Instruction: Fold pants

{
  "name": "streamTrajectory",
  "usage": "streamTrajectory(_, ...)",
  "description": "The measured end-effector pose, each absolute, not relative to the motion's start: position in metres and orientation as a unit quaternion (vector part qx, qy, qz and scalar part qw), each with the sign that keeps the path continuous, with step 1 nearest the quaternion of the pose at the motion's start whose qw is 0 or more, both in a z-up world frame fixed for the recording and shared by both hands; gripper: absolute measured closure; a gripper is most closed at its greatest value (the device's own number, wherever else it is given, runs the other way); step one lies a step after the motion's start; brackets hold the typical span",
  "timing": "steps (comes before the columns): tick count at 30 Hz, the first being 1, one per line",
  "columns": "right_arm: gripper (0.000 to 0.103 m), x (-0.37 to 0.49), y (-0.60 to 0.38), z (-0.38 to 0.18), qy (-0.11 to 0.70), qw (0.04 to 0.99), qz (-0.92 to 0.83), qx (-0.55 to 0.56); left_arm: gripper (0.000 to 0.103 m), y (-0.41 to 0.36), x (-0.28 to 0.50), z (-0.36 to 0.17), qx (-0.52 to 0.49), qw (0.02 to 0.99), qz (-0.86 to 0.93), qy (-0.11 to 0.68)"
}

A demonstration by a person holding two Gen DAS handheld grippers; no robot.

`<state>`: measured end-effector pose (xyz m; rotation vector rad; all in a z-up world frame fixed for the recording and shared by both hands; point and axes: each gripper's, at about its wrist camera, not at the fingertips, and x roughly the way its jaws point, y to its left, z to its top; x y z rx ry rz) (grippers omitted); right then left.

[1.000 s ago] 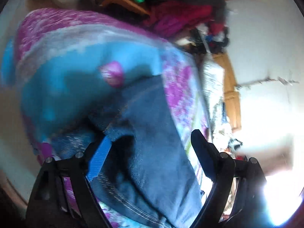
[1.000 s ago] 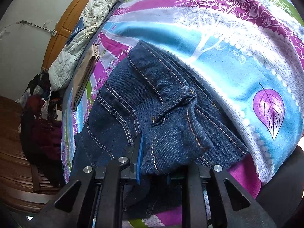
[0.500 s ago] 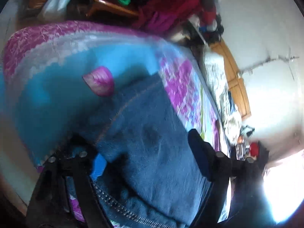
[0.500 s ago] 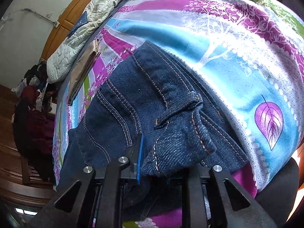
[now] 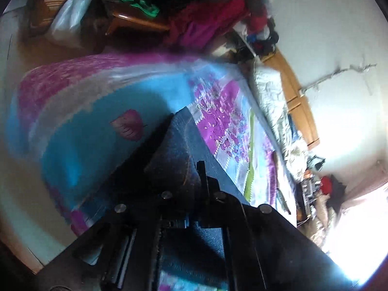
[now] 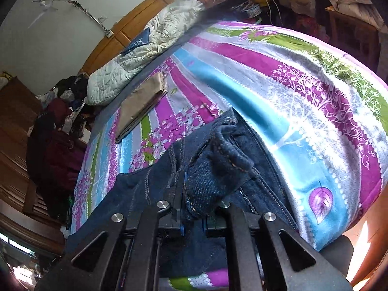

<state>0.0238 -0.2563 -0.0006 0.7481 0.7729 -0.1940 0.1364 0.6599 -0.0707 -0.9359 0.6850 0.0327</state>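
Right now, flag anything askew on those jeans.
The jeans are bunched at the right gripper: a thick rolled wad of denim is clamped there, crooked rather than flat. The left gripper pinches another edge, too dark to judge.

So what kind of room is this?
Most likely a bedroom: a bed with a striped bedspread, a rumpled quilt by the wooden headboard, and jeans lying on it.
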Motion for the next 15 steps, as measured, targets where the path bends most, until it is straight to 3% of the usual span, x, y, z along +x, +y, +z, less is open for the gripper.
streamTrajectory(5,0.092,0.023,-0.268,-0.061,0.429,0.81,-0.13,0.377,0.098,0.668,0.127,-0.144,-0.506,0.788,0.038,0.348)
streamTrajectory(15,0.092,0.034,-0.273,-0.053,0.419,0.822,-0.13,0.362,0.097,0.66,0.14,-0.127,-0.465,0.806,0.037,0.365)
